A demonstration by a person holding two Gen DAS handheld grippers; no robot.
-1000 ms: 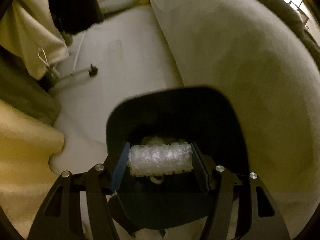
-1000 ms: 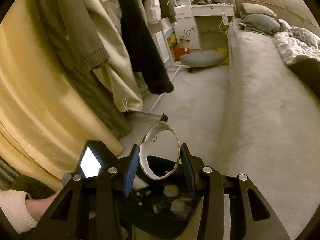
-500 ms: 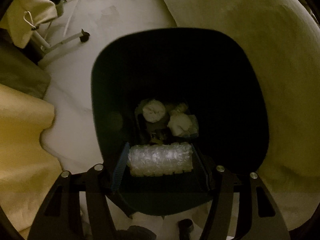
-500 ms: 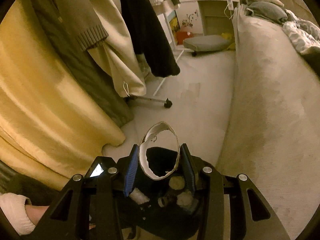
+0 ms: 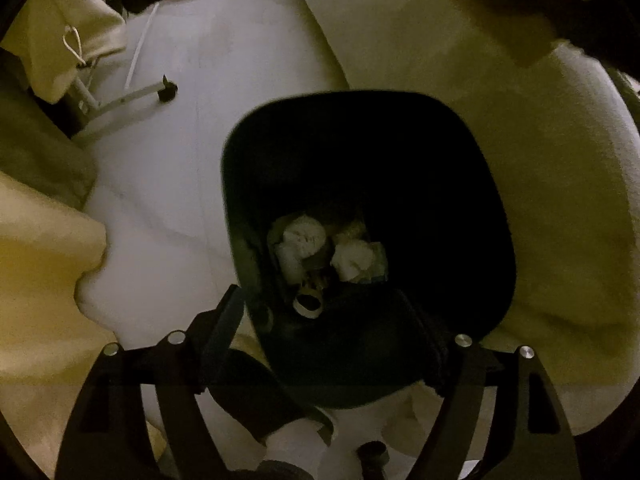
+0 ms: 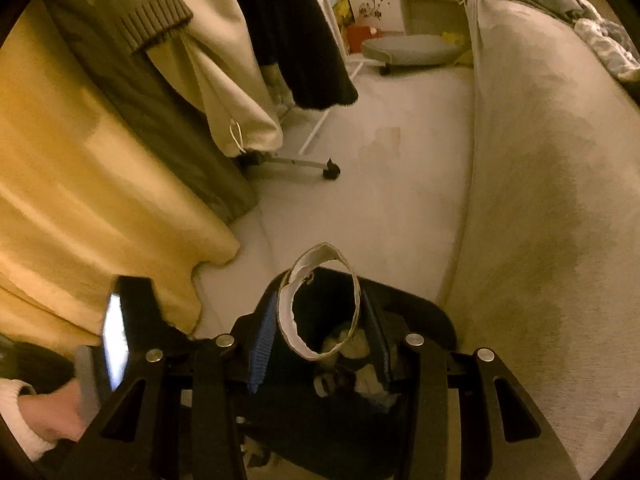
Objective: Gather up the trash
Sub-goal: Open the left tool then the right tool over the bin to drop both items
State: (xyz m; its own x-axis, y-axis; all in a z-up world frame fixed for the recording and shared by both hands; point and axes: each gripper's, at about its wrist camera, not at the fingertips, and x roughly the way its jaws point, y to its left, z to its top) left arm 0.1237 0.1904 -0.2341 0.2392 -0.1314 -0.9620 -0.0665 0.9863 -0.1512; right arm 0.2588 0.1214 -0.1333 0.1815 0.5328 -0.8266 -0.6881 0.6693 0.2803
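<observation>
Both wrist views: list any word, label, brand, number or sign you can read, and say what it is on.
None can be read.
Black trash bin: no label visible.
Cardboard ring in the right gripper: plain, no print.
Picture leaning by the white furniture: yellow image, no legible text.
Bright screen at lower left: washed out, unreadable.
</observation>
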